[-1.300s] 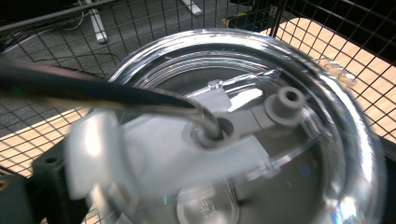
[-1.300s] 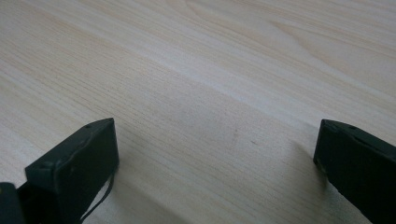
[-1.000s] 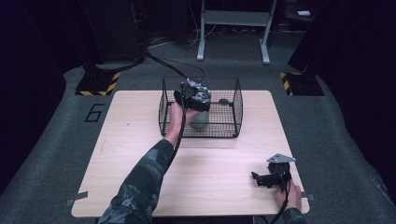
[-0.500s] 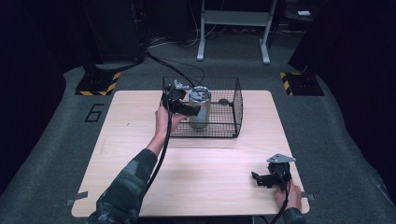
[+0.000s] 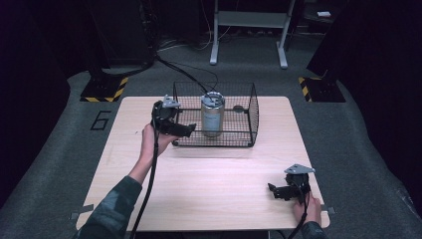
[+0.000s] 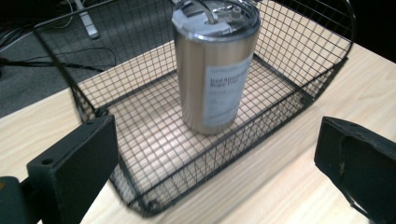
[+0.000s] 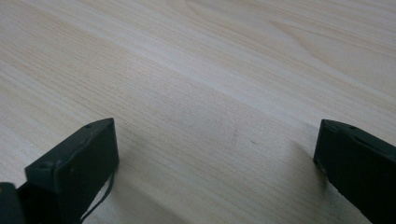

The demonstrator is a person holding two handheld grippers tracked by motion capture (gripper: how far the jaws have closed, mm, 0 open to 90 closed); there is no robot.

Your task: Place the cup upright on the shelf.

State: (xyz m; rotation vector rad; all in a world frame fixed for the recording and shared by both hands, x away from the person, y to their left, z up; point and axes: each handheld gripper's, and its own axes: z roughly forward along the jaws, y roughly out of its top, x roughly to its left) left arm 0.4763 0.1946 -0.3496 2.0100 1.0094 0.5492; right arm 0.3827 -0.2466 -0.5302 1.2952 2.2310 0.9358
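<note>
The left gripper (image 5: 186, 130) has let go of the steel tumbler (image 5: 212, 115) and drawn back out of the wire basket (image 5: 251, 117); its jaws stand wide apart and empty, just outside the basket's near-left corner. The tumbler stands upright on the basket floor, straight ahead of those jaws, apart from them. A second ago this gripper was over the basket at the tumbler; now it is clear of the rim, so the placing looks done. The right gripper (image 5: 274, 189) rests spread open on the table (image 5: 214, 189), well apart, unmoved since the earlier frames
</note>
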